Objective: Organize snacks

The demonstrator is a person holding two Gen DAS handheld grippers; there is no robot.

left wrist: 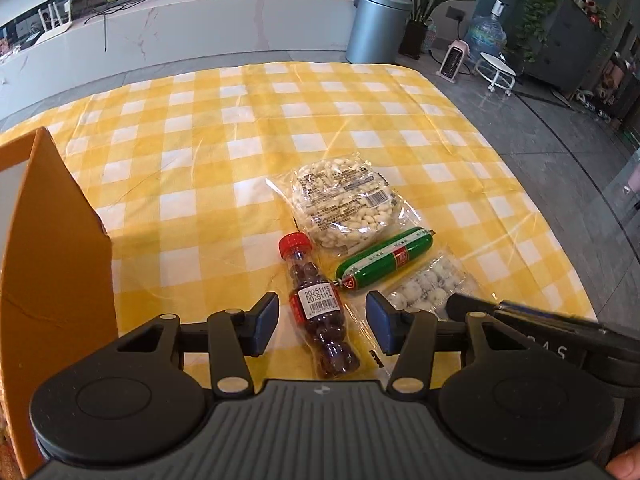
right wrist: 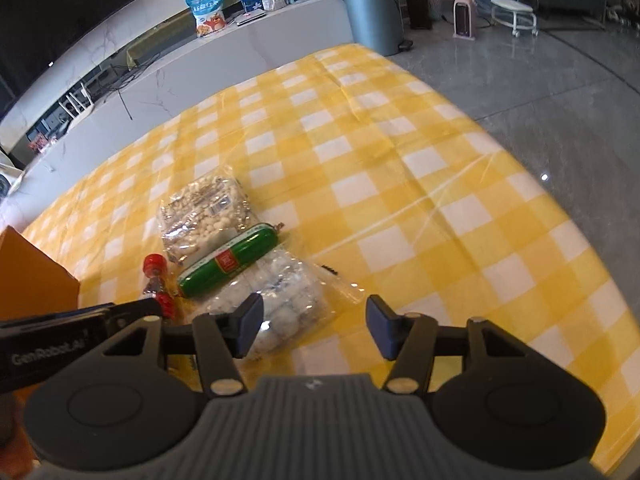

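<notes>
Table: yellow-and-white checked cloth (left wrist: 192, 160) is being used as the work spot.
Snacks: four are lying close together near the front edge.
Bottle: small clear plastic bottle w/ red cap and dark round sweets (left wrist: 320, 312) is lying flat, right between the left gripper (left wrist: 322, 322) fingers, but isn't being touched yet.
Left tool: jaws are being held apart, nothing is being squeezed.
Bag: clear bag of white coated balls (right wrist: 276, 304) is lying beside the green sausage stick w/ red label (right wrist: 228, 262); its corner is being covered by one finger of the right gripper (right wrist: 316, 326).
Right tool: jaws are apart, nothing held.
Box: orange cardboard box (left wrist: 52, 264) is standing at the left, prob. where snacks are being put.
Puffed pack: flat clear pack of pale puffed grains (left wrist: 340, 204) is lying behind the others.
Risk 1: round bottle could be rolled away if only one pad is pushed on it.
Risk 2: slippery bag could be slid or its balls crushed by a hard pinch.
Risk 3: tools are v. close; they could be bumped together.
</notes>
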